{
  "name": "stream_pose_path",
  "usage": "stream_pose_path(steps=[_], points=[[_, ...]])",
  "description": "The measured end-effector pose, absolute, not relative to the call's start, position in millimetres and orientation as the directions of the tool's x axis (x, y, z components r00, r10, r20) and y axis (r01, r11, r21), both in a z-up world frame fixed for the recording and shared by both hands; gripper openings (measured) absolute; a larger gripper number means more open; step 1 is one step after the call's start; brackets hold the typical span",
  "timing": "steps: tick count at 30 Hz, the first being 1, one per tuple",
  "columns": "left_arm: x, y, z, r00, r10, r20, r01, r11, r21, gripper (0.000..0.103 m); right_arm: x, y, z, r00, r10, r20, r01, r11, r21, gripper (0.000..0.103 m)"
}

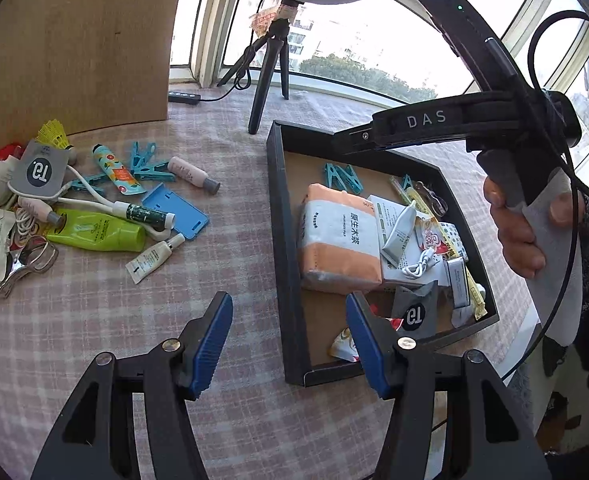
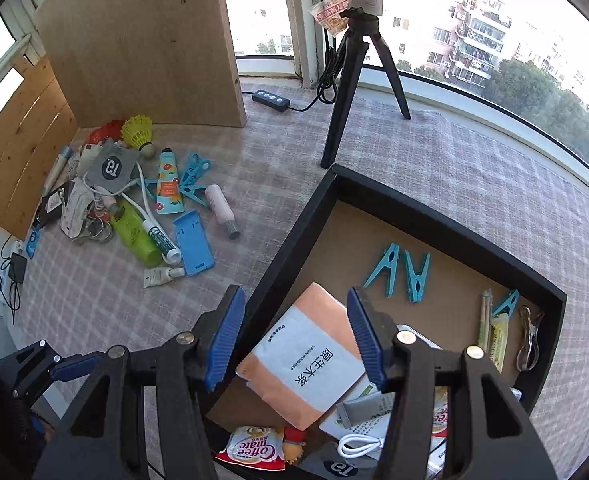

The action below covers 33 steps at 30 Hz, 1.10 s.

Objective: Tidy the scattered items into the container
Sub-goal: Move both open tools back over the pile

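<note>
A black tray (image 1: 275, 184) with a brown floor sits on the checked cloth; it also shows in the right wrist view (image 2: 294, 236). It holds an orange tissue pack (image 1: 336, 236) (image 2: 306, 356), blue clothespins (image 2: 406, 270), sachets and a white cable. Scattered items lie to the left: a green tube (image 1: 98, 230), a blue card holder (image 1: 174, 210) (image 2: 193, 242), a pink bottle (image 1: 192, 174), a yellow shuttlecock (image 2: 138, 130). My left gripper (image 1: 290, 342) is open and empty over the tray's near-left wall. My right gripper (image 2: 294, 340) is open and empty above the tissue pack; its body shows in the left wrist view (image 1: 454, 124).
A black tripod (image 2: 346, 92) with a ring light stands behind the tray. A wooden panel (image 2: 142, 40) rises at the back left. A black power strip (image 2: 270, 100) lies near the window. Bare cloth lies between the pile and the tray.
</note>
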<state>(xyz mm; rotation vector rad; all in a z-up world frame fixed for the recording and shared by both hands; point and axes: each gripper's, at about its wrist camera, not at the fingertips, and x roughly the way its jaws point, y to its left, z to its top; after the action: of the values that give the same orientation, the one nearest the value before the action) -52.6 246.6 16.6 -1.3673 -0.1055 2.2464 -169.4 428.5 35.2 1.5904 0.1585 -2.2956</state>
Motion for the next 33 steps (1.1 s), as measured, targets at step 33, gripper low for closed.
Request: stream_pose_path(steps=[33], points=[[-170.1,109.4,-71.6,-0.259,0.141,-0.955,-0.515,-0.857,0.013,0.036,-197.7,270.8,-38.9,-0.071,-0.230,-0.971,0.670,-0.732,0.125,0.038]])
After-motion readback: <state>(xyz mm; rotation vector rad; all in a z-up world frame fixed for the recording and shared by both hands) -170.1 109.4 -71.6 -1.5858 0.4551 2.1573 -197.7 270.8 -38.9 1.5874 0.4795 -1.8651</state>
